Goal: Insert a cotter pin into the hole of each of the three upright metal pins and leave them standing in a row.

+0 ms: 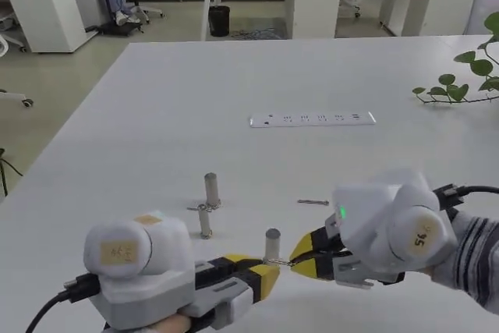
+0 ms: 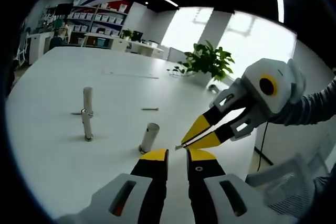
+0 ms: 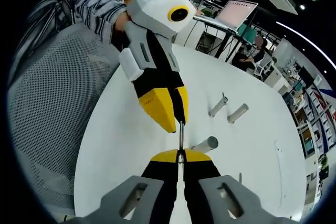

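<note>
- While the right gripper (image 3: pixel 180 153) has its jaws pressed together on the cotter pin (image 3: pixel 180 136), the pin juts forward from the tips. It lies just beside the near upright pin (image 1: pixel 272 244), on the person's side of it.
- The left gripper (image 2: pixel 178 153) faces the right gripper from the left of the near upright pin. Its jaws stand a narrow gap apart, with the cotter pin's free end at the mouth of that gap. Whether the end touches a jaw cannot be told.
- Beyond the near upright pin and to its left stand the middle upright pin (image 1: pixel 204 221) and the far upright pin (image 1: pixel 210 189). A small cross-piece shows where they meet, and which one carries it cannot be told.
- A spare cotter pin (image 1: pixel 313 202) lies flat on the table (image 1: pixel 327 76), beyond the near upright pin and to its right.
- Handling, cotter pin: judged to be thin, light, springy wire with a smooth surface. It is likely to pivot in the pads or bend under an off-axis push. Hold it close to the head end and leave a short free length.
- Handling, near upright pin: judged solid and stiff, but free-standing on a narrow base, so a sideways push may topple it. Steady it low on the shaft. Its hole is too small to make out.
</note>
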Tool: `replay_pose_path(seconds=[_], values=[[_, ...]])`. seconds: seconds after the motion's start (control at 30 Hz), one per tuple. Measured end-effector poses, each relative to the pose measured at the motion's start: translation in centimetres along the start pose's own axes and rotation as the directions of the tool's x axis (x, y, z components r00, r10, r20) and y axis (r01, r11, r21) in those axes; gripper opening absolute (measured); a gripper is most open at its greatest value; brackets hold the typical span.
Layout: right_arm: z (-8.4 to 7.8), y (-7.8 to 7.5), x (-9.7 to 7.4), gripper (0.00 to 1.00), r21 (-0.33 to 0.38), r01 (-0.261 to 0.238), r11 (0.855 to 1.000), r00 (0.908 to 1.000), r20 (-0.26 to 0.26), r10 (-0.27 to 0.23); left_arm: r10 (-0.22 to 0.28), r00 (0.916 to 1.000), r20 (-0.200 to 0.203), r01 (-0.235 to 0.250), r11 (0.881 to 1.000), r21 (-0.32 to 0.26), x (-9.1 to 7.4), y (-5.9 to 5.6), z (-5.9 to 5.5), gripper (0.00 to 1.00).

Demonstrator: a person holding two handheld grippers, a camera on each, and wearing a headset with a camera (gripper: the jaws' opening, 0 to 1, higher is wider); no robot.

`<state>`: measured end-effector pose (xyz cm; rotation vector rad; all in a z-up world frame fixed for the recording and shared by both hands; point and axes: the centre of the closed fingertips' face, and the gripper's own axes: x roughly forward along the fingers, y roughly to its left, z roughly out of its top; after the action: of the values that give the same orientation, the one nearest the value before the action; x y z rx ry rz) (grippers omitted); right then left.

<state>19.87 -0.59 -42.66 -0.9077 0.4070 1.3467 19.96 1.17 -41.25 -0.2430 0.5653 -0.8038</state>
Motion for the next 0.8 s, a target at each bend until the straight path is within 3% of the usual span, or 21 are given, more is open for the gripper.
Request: replay_pose_path(seconds=[0.5, 0.8], values=[[0.79, 0.27, -0.08, 0.00, -0.060, -0.007, 0.998, 1.0000, 0.000, 0.007, -0.036, 0.9993, 0.010, 0.036, 0.999, -0.032, 0.03, -0.67, 0.18, 0.00], [0.85, 0.29, -0.17, 0.00, -0.046, -0.005, 0.999, 1.0000, 0.008, 0.005, -0.068, 0.9977, -0.002, 0.068, 0.994, 0.080, -0.12, -1.08, 0.17, 0.00]])
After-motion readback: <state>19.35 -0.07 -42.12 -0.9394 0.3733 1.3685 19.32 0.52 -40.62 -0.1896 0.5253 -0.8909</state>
